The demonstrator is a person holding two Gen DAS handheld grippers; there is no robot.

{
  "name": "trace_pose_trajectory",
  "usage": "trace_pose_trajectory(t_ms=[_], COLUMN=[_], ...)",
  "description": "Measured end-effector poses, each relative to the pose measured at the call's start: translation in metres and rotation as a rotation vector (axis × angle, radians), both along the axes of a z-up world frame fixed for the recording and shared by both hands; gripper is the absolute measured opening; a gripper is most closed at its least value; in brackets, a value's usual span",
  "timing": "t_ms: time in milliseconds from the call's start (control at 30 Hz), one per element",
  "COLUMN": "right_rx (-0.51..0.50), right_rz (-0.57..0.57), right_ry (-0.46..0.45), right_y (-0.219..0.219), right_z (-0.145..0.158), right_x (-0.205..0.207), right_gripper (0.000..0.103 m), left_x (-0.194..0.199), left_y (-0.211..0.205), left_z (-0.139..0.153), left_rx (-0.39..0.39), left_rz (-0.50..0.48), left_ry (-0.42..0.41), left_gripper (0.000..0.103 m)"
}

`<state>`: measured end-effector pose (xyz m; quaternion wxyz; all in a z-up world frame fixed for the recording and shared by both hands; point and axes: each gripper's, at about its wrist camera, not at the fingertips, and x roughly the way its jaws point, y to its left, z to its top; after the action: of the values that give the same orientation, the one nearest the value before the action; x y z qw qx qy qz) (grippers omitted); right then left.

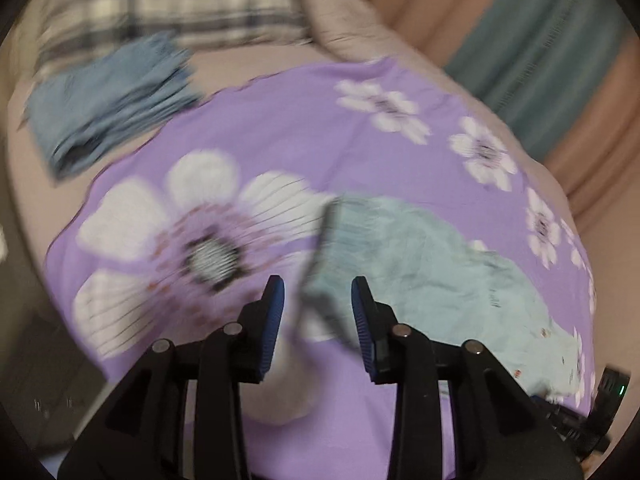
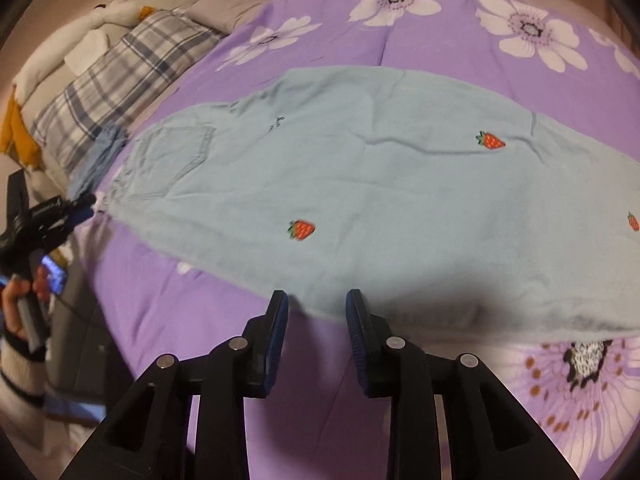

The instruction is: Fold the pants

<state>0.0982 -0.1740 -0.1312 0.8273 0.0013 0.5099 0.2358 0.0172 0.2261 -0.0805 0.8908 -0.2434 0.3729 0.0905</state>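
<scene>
The pants [image 2: 360, 184], spread flat on the bed [image 2: 420, 32], are best pinched at waistband and near edge together, since the left tool [image 1: 318, 294] and right tool [image 2: 317, 304] are both open, gripping nothing.

The bed [image 2: 132, 312] carries everything, covered by a purple bedspread [image 2: 420, 44] printed with large white flowers; beyond that cover's edge a plain beige sheet [image 1: 248, 60] shows. Light blue pants [image 2: 360, 184] with small red strawberries lie spread flat across the bedspread, one back pocket facing up at the waist end, the cloth slightly wrinkled. A stack of folded blue denim garments [image 1: 112, 100] rests on the beige sheet, just off the purple cover's edge and apart from the pants. Toward the head of the bed lies a grey-and-white plaid pillow [image 2: 120, 92], with white and mustard-yellow bedding [image 2: 52, 68] bunched just beyond it.
</scene>
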Motion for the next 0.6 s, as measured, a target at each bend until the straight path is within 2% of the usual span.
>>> trace_pose_trajectory(t_ms=[67,167,333,433,533,600], right_rx=[0.05,0.13,0.119,0.133,0.18,0.205], right_rz=[-0.002,-0.007,-0.008,0.01,0.034,0.048], right_ry=[-0.006,-0.05,-0.095,-0.101,-0.105,-0.091], right_y=[-0.004,-0.005,0.02,0.042,0.067,0.078], right_z=[0.008,0.023,0.033,0.035,0.036,0.033], right_x=[0.002,0.01,0.046,0.072,0.098,0.111], right_gripper=[0.029,0.029,0.03,0.03,0.03,0.03], left_x=[0.013,0.039,0.084,0.104,0.117,0.124], left_y=[-0.02,-0.051,-0.086,-0.092,-0.087,-0.08], left_z=[0.005,0.001,-0.017,-0.024,-0.038,-0.048], left_rx=[-0.002,0.018,0.028,0.037,0.061,0.03], left_rz=[-0.081,-0.183,-0.291,-0.323,-0.302,-0.283], left_ry=[-0.027,-0.029,0.022,0.046,0.095,0.123], left_gripper=[0.046,0.046,0.046,0.046,0.046,0.044])
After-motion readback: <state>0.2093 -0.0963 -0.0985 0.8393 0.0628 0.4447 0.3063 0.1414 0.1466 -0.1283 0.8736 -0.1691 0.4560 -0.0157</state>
